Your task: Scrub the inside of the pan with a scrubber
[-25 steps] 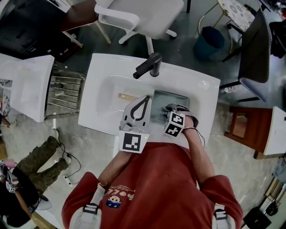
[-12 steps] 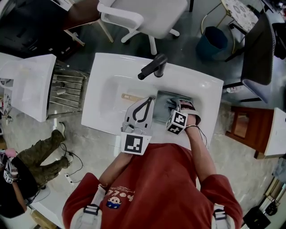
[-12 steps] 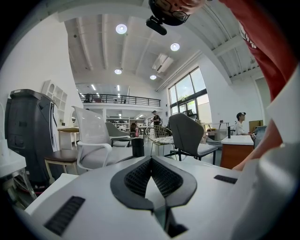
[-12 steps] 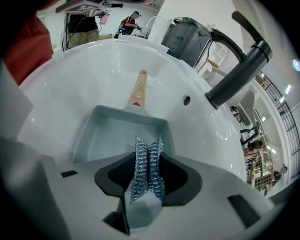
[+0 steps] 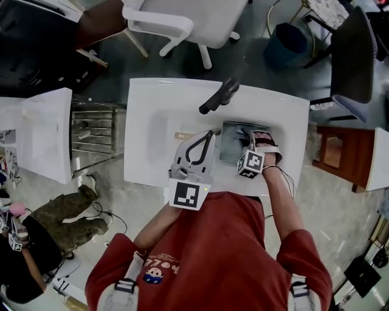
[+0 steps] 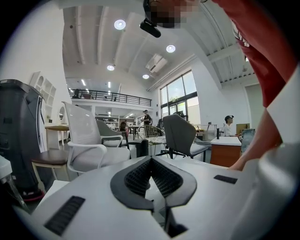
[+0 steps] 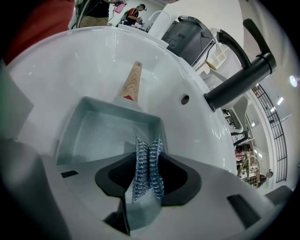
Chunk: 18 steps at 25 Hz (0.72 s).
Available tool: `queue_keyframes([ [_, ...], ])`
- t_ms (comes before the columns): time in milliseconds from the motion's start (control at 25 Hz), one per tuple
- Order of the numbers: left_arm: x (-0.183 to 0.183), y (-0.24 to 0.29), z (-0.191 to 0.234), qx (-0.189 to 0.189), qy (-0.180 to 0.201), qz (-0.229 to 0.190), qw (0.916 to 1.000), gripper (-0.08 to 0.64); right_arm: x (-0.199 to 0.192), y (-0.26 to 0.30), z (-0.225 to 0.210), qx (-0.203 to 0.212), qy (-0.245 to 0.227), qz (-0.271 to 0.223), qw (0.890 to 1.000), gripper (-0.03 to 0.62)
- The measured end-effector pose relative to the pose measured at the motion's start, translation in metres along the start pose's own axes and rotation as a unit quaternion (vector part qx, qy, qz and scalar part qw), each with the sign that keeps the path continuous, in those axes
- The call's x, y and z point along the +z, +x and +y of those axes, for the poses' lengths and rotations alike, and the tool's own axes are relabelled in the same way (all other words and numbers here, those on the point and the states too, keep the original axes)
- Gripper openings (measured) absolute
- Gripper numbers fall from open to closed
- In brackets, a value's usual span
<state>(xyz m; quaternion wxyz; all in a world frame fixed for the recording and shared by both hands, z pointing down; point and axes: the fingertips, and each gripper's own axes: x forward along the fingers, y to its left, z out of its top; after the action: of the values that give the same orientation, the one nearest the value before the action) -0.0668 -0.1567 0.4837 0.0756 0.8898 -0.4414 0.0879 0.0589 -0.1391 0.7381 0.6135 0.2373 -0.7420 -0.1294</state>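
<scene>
Pan (image 7: 96, 131), centre frame — scrub seemingly unfinished.
Right gripper (image 7: 148, 177) pinches the scrubber (image 7: 146, 157) over it; left gripper (image 6: 151, 174) clenched, empty.

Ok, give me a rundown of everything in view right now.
Sink: one, white, in front of the person.
Faucet: one, black, at the sink's far rim.
Pan: one, grey and square, inside the sink.
Pan handle: one, wooden, lying across the basin.
Scrubber: one, silvery-blue mesh, between the right jaws.
Office chair: one, white, beyond the sink.
Bin: one, blue, on the floor beyond the sink's right end.
Rack: one, metal, left of the sink.
Left gripper: white, jaws together with nothing between them, over the sink's near rim.
Right gripper: white, jaws shut on the scrubber, over the pan.
</scene>
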Motion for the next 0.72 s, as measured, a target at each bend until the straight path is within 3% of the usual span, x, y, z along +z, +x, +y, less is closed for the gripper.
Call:
queue_keyframes([
  [200, 0.010, 0.004, 0.007, -0.011, 0.011, -0.014, 0.9998, 0.014, -0.009, 0.002, -0.004, 0.007, -0.001, 0.015, 1.000, 0.160],
  [360, 0.009, 0.003, 0.009, 0.007, 0.033, -0.022, 0.9992, 0.014, -0.005, 0.001, -0.001, 0.010, 0.005, 0.019, 1.000, 0.160],
  [520, 0.006, -0.007, 0.008, 0.031, 0.027, -0.008, 0.9991, 0.014, -0.006, 0.001, 0.001, 0.017, 0.009, 0.022, 1.000, 0.160],
  [720, 0.000, -0.016, 0.007, 0.043, 0.024, -0.007, 0.9988, 0.014, 0.003, -0.014, -0.003, 0.069, 0.077, 0.005, 0.995, 0.163],
])
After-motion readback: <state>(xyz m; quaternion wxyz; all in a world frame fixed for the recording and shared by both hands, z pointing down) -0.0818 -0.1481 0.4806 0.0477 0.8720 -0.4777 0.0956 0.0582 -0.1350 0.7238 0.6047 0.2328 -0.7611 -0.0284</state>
